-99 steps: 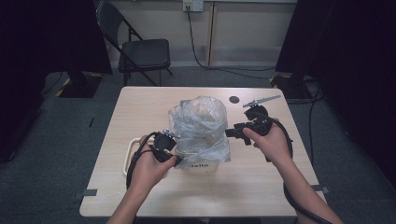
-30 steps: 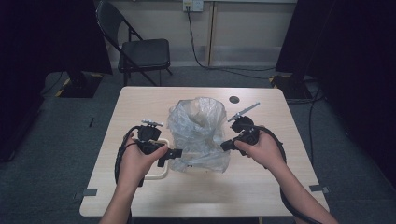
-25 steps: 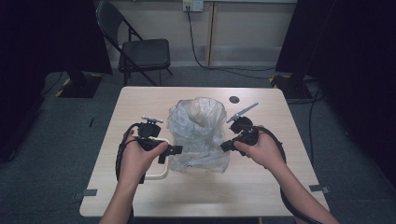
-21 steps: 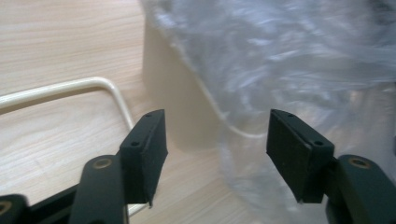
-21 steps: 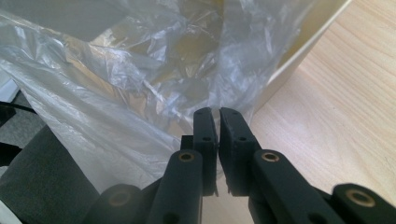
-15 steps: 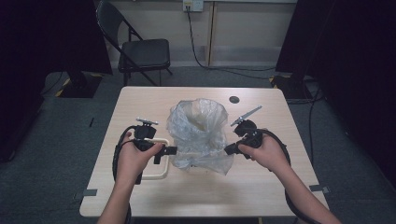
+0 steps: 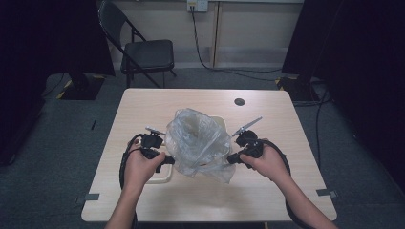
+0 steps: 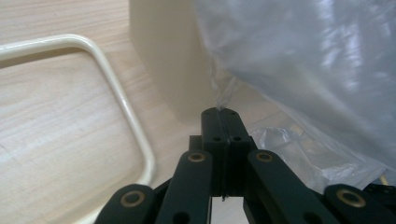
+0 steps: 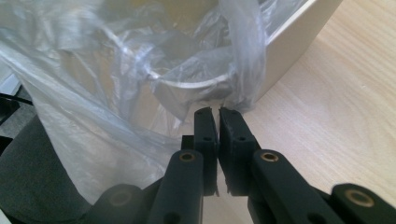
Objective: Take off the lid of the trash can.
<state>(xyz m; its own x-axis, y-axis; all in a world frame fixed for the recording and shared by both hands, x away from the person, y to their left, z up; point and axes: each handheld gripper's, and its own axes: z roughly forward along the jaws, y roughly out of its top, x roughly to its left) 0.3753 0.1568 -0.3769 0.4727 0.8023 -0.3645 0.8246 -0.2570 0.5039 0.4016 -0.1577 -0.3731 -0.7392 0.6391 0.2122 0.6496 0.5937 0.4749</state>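
Observation:
A clear plastic bag (image 7: 198,143) stands crumpled over a cream bin (image 7: 218,122) at mid table. My left gripper (image 7: 169,161) is at the bag's left lower side; its jaws have just been closing and now meet, pinching a thin wisp of the bag's film (image 8: 223,95) beside the bin's wall (image 8: 163,60). My right gripper (image 7: 230,160) is at the bag's right lower side. Its jaws are shut on a hanging fold of the bag (image 9: 240,70), next to the bin's rim (image 9: 289,35).
A cream loop-shaped frame (image 7: 160,179) lies flat on the table under my left hand. A small dark disc (image 7: 239,101) sits near the table's far edge. A folding chair (image 7: 143,52) stands beyond the table. Black cables trail from both grippers.
Both hands have sunk a little toward the tabletop and the bag sits lower over the bin. The left jaws, open a second ago, have shut at the bag's edge.

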